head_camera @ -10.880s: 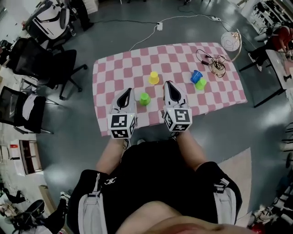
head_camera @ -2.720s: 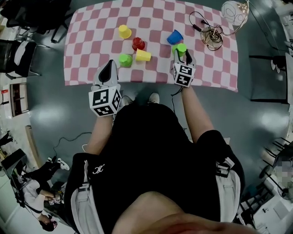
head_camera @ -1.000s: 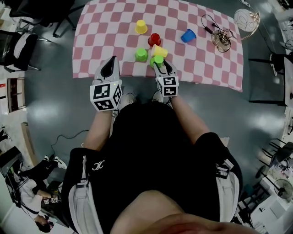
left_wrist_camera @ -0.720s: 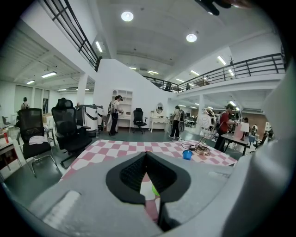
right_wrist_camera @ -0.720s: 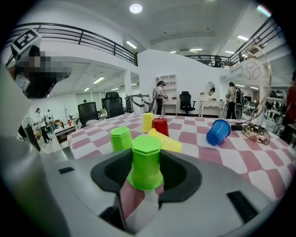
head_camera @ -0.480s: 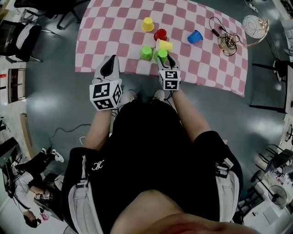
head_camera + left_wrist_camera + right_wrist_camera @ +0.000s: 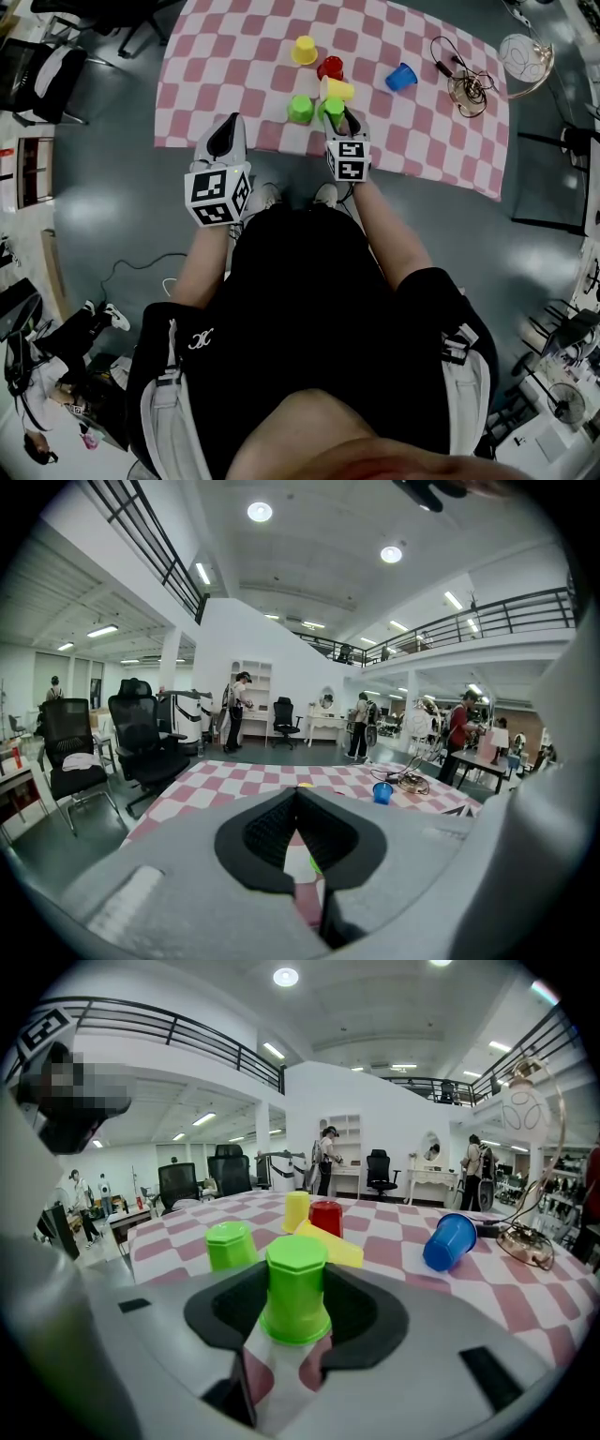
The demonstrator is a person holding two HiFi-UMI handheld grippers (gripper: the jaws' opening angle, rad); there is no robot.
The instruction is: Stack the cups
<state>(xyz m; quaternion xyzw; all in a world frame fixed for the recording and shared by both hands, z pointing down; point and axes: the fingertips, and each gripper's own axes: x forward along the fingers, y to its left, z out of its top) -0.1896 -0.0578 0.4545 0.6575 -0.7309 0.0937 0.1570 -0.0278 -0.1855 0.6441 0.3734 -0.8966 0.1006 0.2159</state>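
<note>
Right gripper [image 7: 338, 124] is clasping an inverted green cup [image 7: 296, 1288], jaws wide. A second green cup [image 7: 230, 1244] is standing just left, with a tipped yellow cup [image 7: 335, 1247] beyond. Left gripper [image 7: 228, 131] is hanging clenched, empty.

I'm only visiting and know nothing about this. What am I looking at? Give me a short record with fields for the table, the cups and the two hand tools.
Table: pink-and-white checked cloth
Right gripper: closed on gripped green cup, which is upside down
Left gripper: jaws together, empty, near the table's front edge
Cups standing upside down: second green cup, standing yellow cup, red cup
Cups on their side: lying yellow cup, blue cup
Also there: tangled cables
Stacked: none
</note>
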